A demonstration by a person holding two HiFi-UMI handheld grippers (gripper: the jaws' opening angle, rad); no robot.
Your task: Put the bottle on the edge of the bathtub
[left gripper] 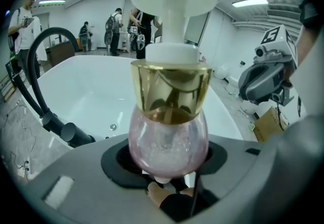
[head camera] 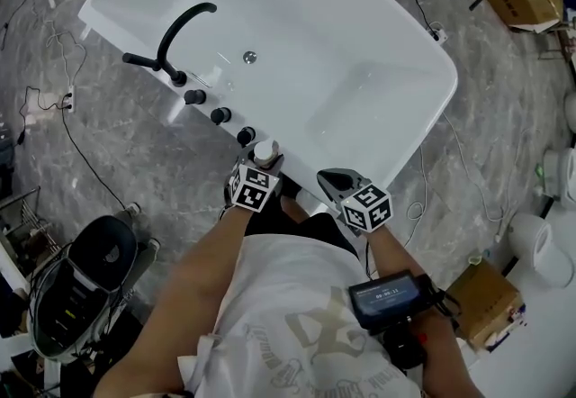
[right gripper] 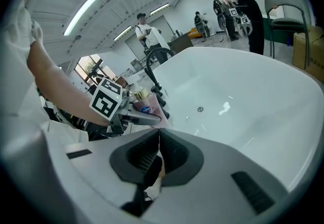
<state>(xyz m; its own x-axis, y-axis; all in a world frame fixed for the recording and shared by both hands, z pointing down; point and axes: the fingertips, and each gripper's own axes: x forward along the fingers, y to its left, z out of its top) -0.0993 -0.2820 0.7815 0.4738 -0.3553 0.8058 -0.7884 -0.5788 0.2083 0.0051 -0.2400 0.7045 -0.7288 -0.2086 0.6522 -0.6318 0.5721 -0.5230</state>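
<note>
nearest item: person's white t-shirt [head camera: 297, 315], at the lower edge of the head view, with a small screen unit [head camera: 389, 297] strapped on the right forearm.

far left: black rounded apparatus [head camera: 85, 284] on the grey marbled floor [head camera: 117, 153]; loose cables [head camera: 67, 104] beside it.

left of centre: black arched faucet [head camera: 180, 27] and a row of black knobs [head camera: 220, 115] on the near rim of the white bathtub [head camera: 378, 63]; drain [head camera: 249, 56] in the basin.

centre: left gripper [head camera: 264, 164], jaws spread wide and clamped on the round pink belly of the bottle [left gripper: 168, 139]. the bottle has a gold collar and a white pump head and stands upright. it is at the near rim, just beside the last knob; whether it touches the rim cannot be told.

right of centre: right gripper [right gripper: 158, 139], jaws pressed together with nothing between them, near the rim and apart from the bottle.

far right: cardboard box [head camera: 486, 302] on the floor.
</note>
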